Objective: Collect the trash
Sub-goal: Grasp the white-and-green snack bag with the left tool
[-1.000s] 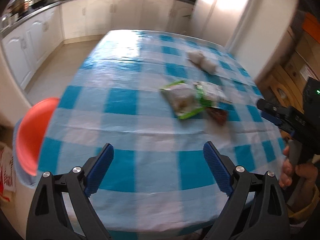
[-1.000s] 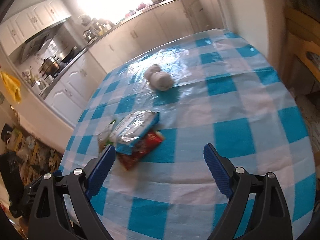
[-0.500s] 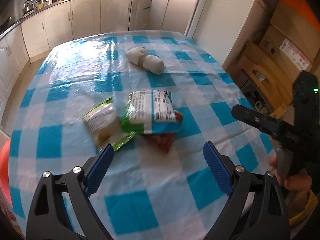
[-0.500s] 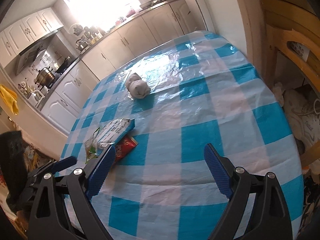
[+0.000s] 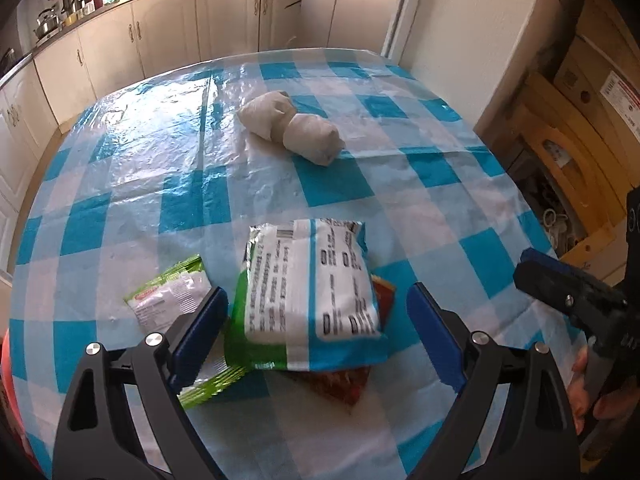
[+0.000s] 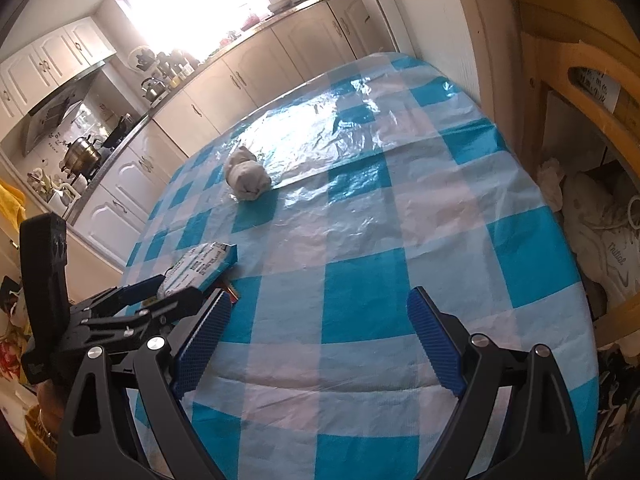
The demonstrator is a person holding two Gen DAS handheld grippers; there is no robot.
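On the blue-and-white checked tablecloth (image 5: 120,216) lies a white, green and blue snack packet (image 5: 312,292). It rests on top of a red wrapper (image 5: 344,384). A smaller green-and-white wrapper (image 5: 168,300) lies beside it on the left. Farther back sits a crumpled grey-white wad (image 5: 292,128). My left gripper (image 5: 316,320) hovers open just above the big packet, its fingers either side of it and not touching. My right gripper (image 6: 318,320) is open over bare cloth (image 6: 360,292), to the right of the packet (image 6: 204,264) and well short of the wad (image 6: 248,178).
An orange bin (image 5: 4,364) shows at the table's left edge. Kitchen cabinets (image 5: 168,36) run along the far wall. A wooden chair (image 6: 592,92), cardboard boxes (image 5: 592,92) and shoes (image 6: 612,240) crowd the right side of the table.
My left gripper has swung right and closer to the pile of wrappers, which now sits between its fingers. The right gripper has drifted a little to the right. Both stayed open.
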